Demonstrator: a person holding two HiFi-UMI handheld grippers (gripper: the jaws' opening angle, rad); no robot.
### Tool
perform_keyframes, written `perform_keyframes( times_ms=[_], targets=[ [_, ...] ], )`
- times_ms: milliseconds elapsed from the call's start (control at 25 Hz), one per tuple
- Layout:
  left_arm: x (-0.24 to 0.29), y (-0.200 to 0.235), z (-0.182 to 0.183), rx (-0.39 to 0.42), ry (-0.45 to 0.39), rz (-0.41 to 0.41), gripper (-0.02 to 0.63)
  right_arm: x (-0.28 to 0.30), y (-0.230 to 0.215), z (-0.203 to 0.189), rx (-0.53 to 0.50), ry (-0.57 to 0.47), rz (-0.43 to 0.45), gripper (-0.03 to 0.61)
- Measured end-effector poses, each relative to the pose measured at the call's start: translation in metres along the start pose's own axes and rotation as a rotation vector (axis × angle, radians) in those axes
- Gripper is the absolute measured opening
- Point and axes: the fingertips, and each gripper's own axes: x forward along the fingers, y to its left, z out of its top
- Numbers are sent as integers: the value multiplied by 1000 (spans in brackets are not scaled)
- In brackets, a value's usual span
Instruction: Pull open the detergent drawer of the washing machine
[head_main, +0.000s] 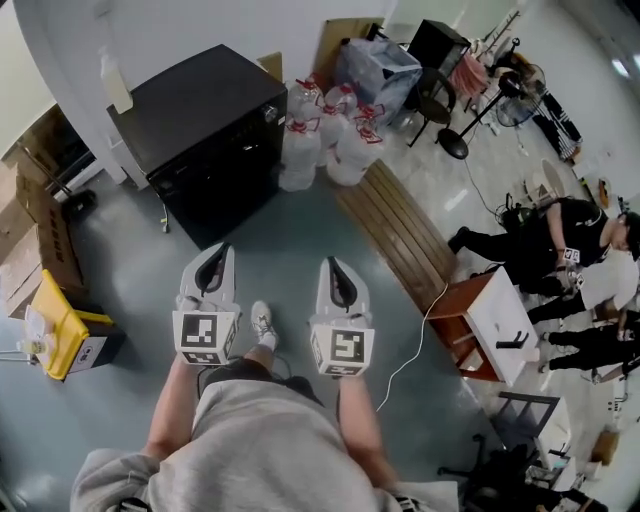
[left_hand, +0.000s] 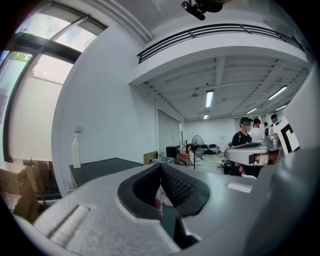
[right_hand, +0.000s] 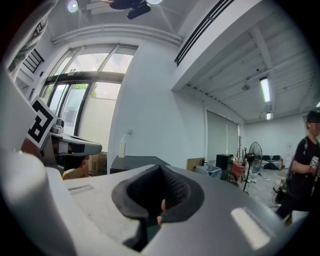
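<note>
The washing machine (head_main: 200, 130) is a black box against the white wall at the upper left of the head view; I cannot make out its detergent drawer. A white bottle (head_main: 113, 80) stands on its top. My left gripper (head_main: 217, 250) and right gripper (head_main: 334, 263) hover side by side over the grey floor, short of the machine's front, both shut and holding nothing. In the left gripper view the shut left gripper (left_hand: 161, 169) points toward the machine's dark top (left_hand: 105, 167). The right gripper view shows the shut right gripper (right_hand: 161, 171) and the machine (right_hand: 132, 162) ahead.
Several water jugs (head_main: 325, 135) stand right of the machine, with a wooden bench (head_main: 395, 230) beyond them. A yellow box (head_main: 60, 325) and cardboard boxes (head_main: 30, 235) sit at the left. A small red-and-white table (head_main: 490, 325), a white cable (head_main: 415, 345) and people (head_main: 560, 245) are at the right.
</note>
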Motion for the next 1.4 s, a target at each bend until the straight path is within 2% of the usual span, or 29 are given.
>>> perform_keyframes(
  times_ms=[280, 640, 960, 1240, 1400],
  targets=[
    [78, 44, 1, -11, 24, 72, 11, 102, -11, 6, 5, 8, 89, 5],
    [134, 114, -10, -26, 58, 177, 11, 212, 18, 9, -15, 17, 257, 3],
    [130, 184, -24, -76, 88, 340, 11, 282, 65, 13, -28, 19, 435, 3],
    [114, 243, -43, -110, 100, 522, 11, 336, 120, -1, -42, 37, 604, 3],
    [116, 266, -60, -143, 127, 598, 11, 371, 147, -13, -51, 70, 694, 3]
  ],
)
